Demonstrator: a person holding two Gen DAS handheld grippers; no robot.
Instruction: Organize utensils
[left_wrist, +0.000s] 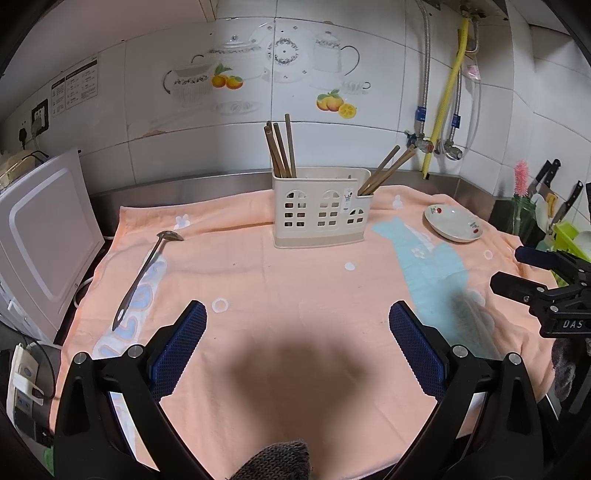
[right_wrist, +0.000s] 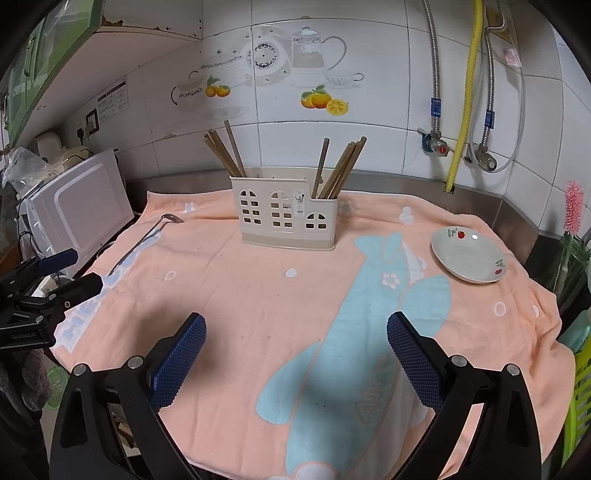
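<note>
A cream utensil holder (left_wrist: 320, 207) (right_wrist: 286, 213) with window cut-outs stands at the back middle of the peach towel (left_wrist: 295, 288) (right_wrist: 258, 295). Brown chopsticks (left_wrist: 280, 147) (right_wrist: 225, 151) lean in its left compartment, and more chopsticks (left_wrist: 386, 170) (right_wrist: 341, 168) lean in its right one. A metal ladle (left_wrist: 146, 273) (right_wrist: 147, 236) lies flat on the towel's left side. My left gripper (left_wrist: 297, 332) (right_wrist: 72, 271) is open and empty, hovering over the towel's near middle. My right gripper (right_wrist: 295, 339) (left_wrist: 504, 267) is open too, above the blue fish print, holding nothing.
A small white dish (left_wrist: 453, 223) (right_wrist: 468, 254) with red flowers sits at the towel's right. A white microwave (left_wrist: 44, 240) (right_wrist: 79, 206) stands at the left. Knives (left_wrist: 546, 177) and a green rack (left_wrist: 569, 236) are at the far right. Pipes (left_wrist: 439, 122) run down the tiled wall.
</note>
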